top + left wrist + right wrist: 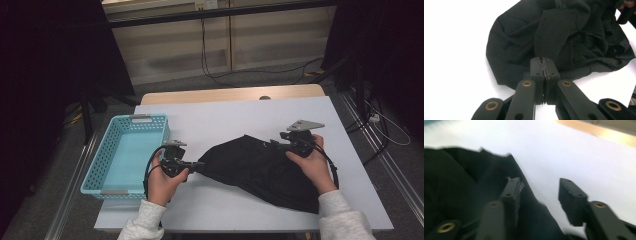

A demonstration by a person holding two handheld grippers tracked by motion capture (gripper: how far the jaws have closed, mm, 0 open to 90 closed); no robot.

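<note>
White table point(240, 112), left tool point(543, 65) clamping black cloth point(260, 167) edge, right tool point(539, 192) open, free.

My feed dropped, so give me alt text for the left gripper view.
The left gripper is shut on an edge of the black garment, which lies crumpled on the white table ahead of it.

item: black garment point(260, 170), thin fabric
state: crumpled, creased, partly spread
place: flat on white counter point(225, 120), mid-right
left edge: pinched up
</note>
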